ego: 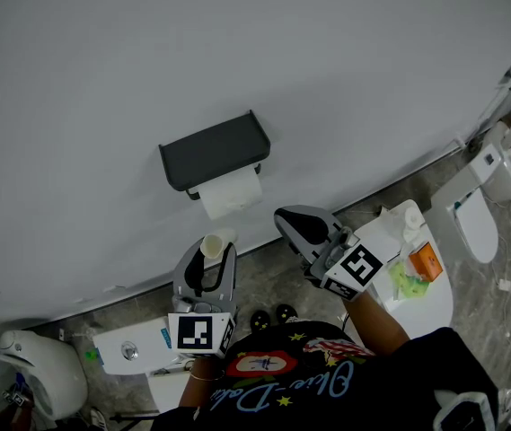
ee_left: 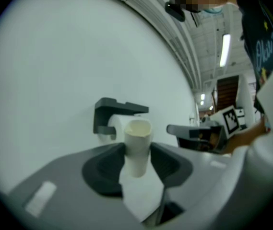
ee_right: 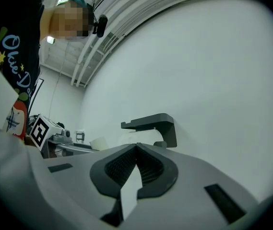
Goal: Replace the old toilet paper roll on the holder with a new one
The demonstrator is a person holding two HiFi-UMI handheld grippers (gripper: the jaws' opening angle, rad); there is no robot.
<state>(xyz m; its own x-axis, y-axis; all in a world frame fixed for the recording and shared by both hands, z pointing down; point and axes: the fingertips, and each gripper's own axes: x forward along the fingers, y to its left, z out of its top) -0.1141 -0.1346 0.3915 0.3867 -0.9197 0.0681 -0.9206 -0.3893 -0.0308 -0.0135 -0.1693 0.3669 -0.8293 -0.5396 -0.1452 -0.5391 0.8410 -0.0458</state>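
Observation:
A dark grey holder (ego: pixel 215 151) hangs on the white wall with a full white roll (ego: pixel 231 194) on it, one sheet hanging down. Below it my left gripper (ego: pixel 207 260) is shut on an empty cardboard tube (ego: pixel 214 242), which stands upright between the pads. In the left gripper view the tube (ee_left: pixel 137 145) fills the gap of the left gripper (ee_left: pixel 137 159), with the holder (ee_left: pixel 114 110) behind. My right gripper (ego: pixel 293 224) is shut and holds nothing, just right of the roll. In the right gripper view the right gripper (ee_right: pixel 136 150) points at the holder (ee_right: pixel 155 123).
A white toilet (ego: pixel 484 214) stands at the right. Beside it a white stand (ego: pixel 435 303) carries an orange box and green items. A white cistern (ego: pixel 134 348) and another toilet (ego: pixel 39 371) sit at the lower left. The floor is grey stone.

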